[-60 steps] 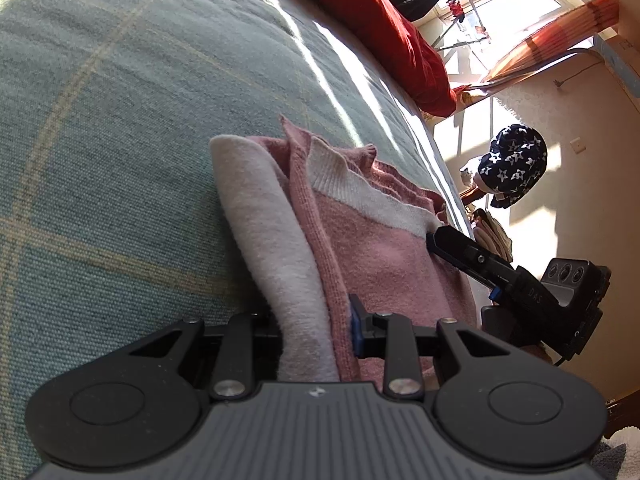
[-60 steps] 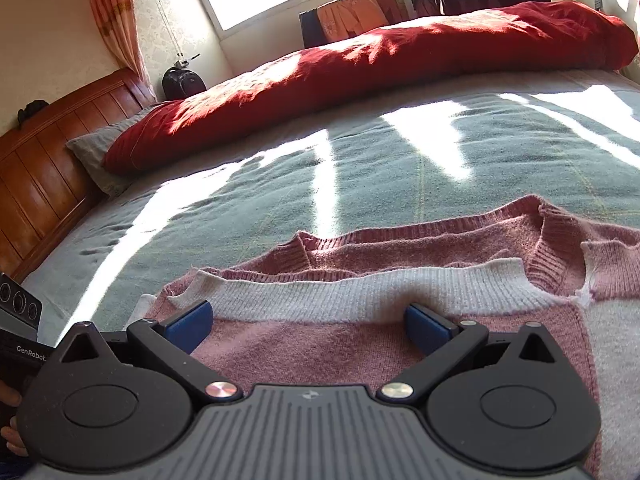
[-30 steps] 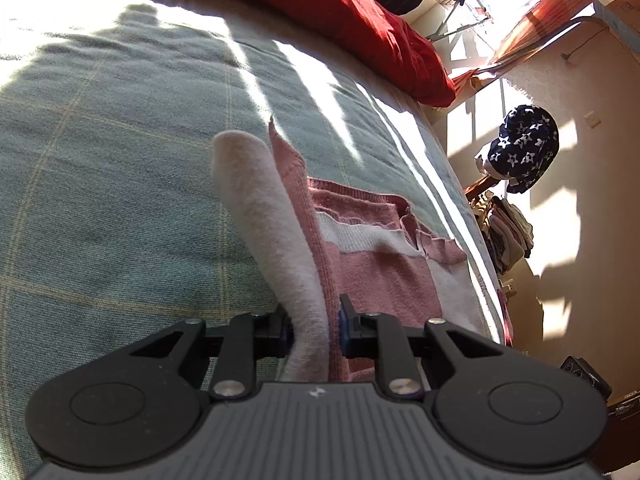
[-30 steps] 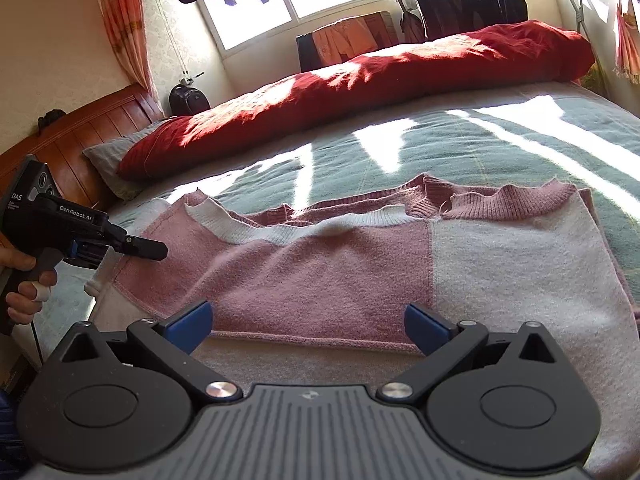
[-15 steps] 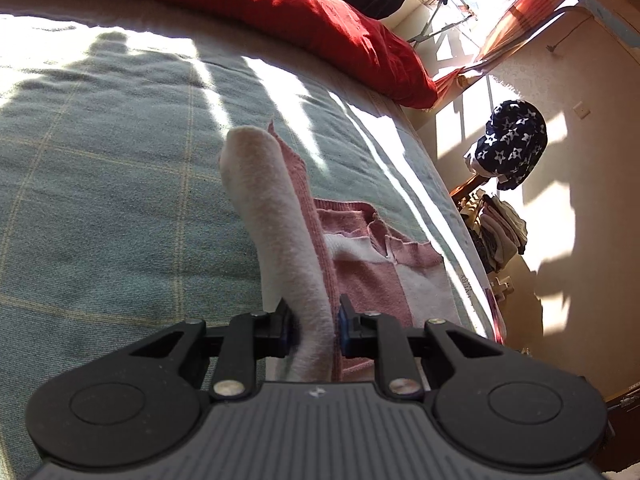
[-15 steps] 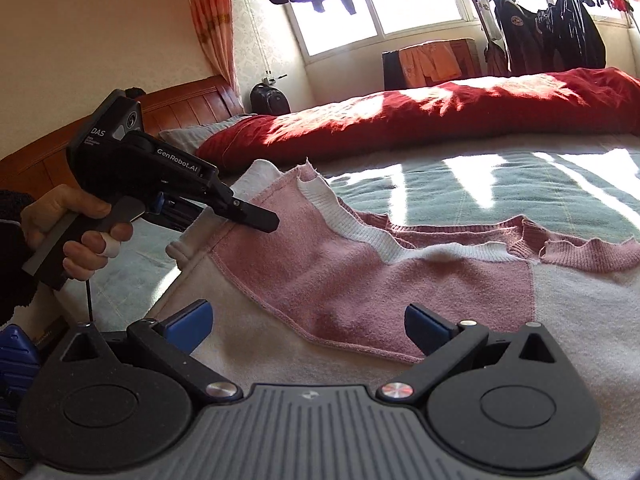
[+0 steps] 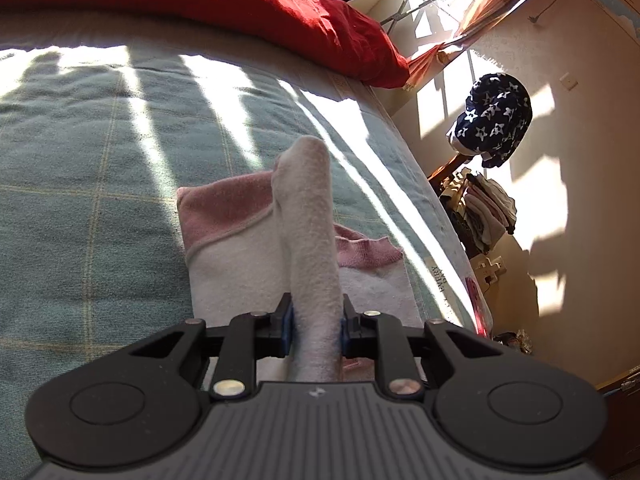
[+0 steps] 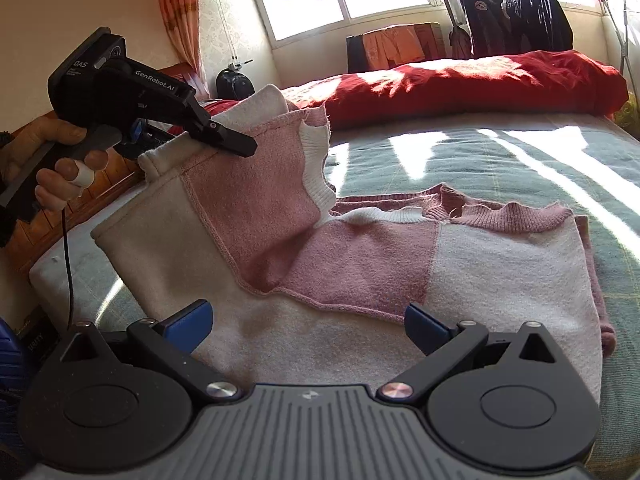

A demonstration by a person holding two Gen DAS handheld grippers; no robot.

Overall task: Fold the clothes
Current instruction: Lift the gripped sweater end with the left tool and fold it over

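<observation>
A pink and cream knit sweater (image 8: 360, 264) lies spread on the grey-green checked bedspread (image 8: 500, 156). My left gripper (image 7: 316, 326) is shut on the sweater's cream edge (image 7: 312, 240), which stands up between the blue pads. In the right wrist view that left gripper (image 8: 224, 136), held by a hand (image 8: 60, 172), lifts the sweater's left side up off the bed and over toward the middle. My right gripper (image 8: 308, 324) is open, low over the cream hem nearest me, with nothing between its fingers.
A long red duvet (image 8: 460, 84) lies across the far side of the bed. A wooden headboard (image 8: 112, 176) stands at the left. A drying rack with dark clothes (image 8: 520, 12) is by the window. A chair with a starry garment (image 7: 494, 120) stands beyond the bed edge.
The left gripper, shut on the cream edge throughout, has lifted the sweater's left side higher and carried it over the body. The right gripper has drawn back toward the hem, still open.
</observation>
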